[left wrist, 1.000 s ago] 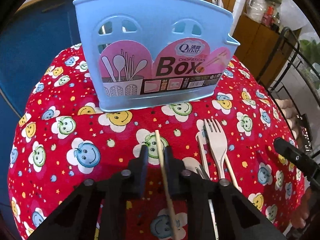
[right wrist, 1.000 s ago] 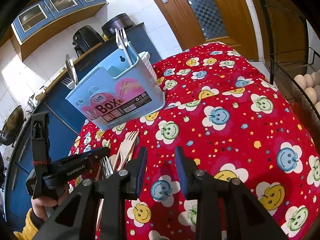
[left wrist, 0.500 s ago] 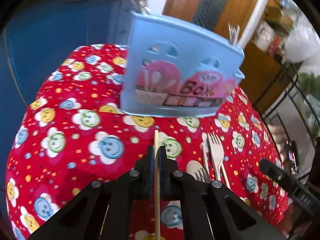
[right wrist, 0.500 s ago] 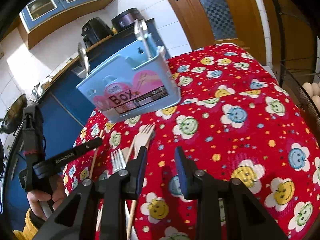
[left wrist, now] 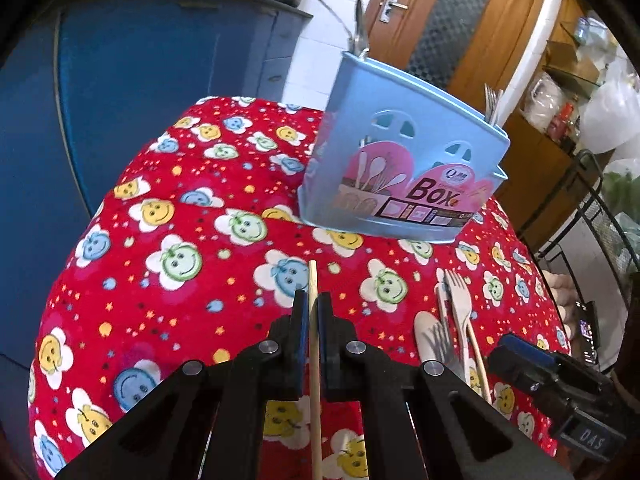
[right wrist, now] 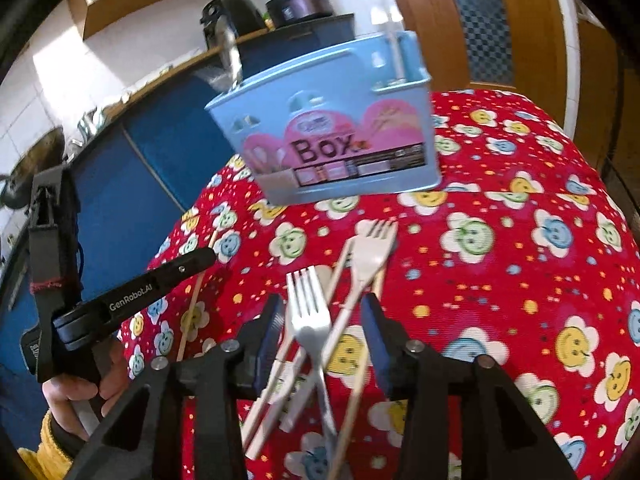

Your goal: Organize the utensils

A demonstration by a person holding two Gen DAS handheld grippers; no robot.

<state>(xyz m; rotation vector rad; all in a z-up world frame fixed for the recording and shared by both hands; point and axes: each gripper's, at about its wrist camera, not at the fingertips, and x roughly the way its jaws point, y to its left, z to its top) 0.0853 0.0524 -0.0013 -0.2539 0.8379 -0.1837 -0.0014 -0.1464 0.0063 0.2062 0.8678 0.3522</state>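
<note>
The left gripper (left wrist: 313, 312) is clamped on a single wooden chopstick (left wrist: 315, 360), its tip poking out past the pads toward twelve o'clock. Up at one o'clock from it stands the blue utensil box (left wrist: 400, 172) on the red smiley-flower tablecloth (left wrist: 180, 240), metal cutlery already sticking up from its compartments. Over at three o'clock lies the loose pile. The right gripper (right wrist: 322, 320) hangs over that pile with its jaws spread wide, holding nothing. Between its fingers lie a metal fork (right wrist: 308, 304), a pale wooden fork (right wrist: 370, 252) and more chopsticks (right wrist: 340, 312), crossed over one another on the cloth.
</note>
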